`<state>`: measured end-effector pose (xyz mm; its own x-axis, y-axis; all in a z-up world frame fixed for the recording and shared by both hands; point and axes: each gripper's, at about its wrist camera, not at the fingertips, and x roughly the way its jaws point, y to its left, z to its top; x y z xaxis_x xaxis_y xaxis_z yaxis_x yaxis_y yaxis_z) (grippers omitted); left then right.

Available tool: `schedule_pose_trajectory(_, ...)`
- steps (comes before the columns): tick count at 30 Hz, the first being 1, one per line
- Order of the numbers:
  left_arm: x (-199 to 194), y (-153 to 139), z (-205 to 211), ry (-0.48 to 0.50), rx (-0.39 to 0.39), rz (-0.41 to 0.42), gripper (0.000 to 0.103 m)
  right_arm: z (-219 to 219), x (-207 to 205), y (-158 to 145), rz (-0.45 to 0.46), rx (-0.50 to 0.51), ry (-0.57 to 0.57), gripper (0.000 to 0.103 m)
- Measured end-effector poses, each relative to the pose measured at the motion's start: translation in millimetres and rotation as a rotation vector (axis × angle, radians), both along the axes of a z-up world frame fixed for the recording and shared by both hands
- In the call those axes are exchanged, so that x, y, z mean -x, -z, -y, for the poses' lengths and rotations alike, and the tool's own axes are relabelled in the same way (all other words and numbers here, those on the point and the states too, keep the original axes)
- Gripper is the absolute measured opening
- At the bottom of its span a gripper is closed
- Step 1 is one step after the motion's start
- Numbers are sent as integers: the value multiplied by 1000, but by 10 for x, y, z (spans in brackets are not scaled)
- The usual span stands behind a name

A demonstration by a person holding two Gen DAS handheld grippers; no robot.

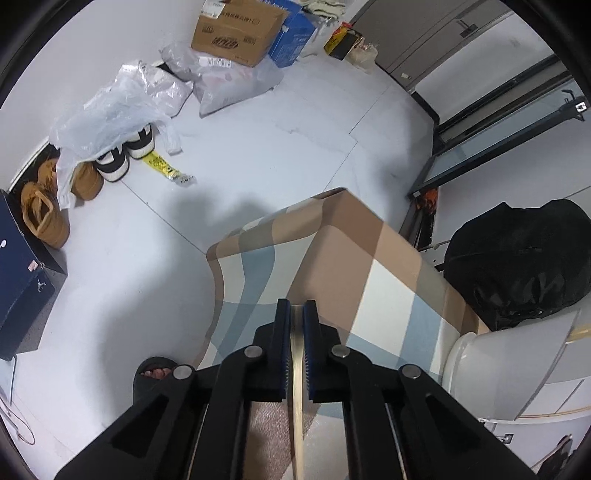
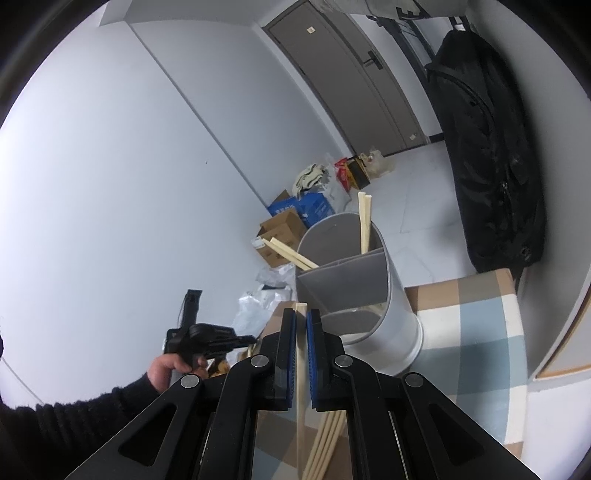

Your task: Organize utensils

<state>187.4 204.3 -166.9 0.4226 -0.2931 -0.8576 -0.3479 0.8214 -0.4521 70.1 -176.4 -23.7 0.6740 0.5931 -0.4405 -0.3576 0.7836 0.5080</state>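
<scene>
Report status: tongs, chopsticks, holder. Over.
Left tongs shut on one chopstick. Right tongs shut on another chopstick, just short of the grey holder. Four sticks already inside. Path clear.

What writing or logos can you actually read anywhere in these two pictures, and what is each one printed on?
Nothing reads clearly enough to quote.
Brown cardboard box: dark logo blocks and a line of print, blurred.
White shipping label on that box: too small.
Blue box: white print, illegible.
Yellow wrapper on the floor: black marks, unreadable.
Dark blue box: a small white figure logo, no words.
Blue box in the right wrist view: white print, blurred.
</scene>
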Motion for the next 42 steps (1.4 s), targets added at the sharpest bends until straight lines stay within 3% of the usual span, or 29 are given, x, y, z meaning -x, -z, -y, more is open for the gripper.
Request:
schedule_pose_trajectory(7,171,-370,86,6,-31,113,2,-31,59,-94,28,8,1,5)
schedule_pose_trajectory(13,471,-879,322,47,-73,266,2,-53,127,-325,83,11,-4,5)
schedule_pose_trajectory(25,964,-2238,925,117,-64,737,2,-25,-56,-955,143,21,-1,5)
schedule_pose_trajectory(29,922,-2594,1185,133,-116,885,2,20,-194,-1160,170,22,23,5)
schedule_pose_trajectory(35,727,-2741,1449,161,-184,995,2,34,-440,-1417,243,59,76,5)
schedule_pose_trajectory(42,536,-2680,1564,154,-204,999,2,18,-713,-1535,318,74,134,5)
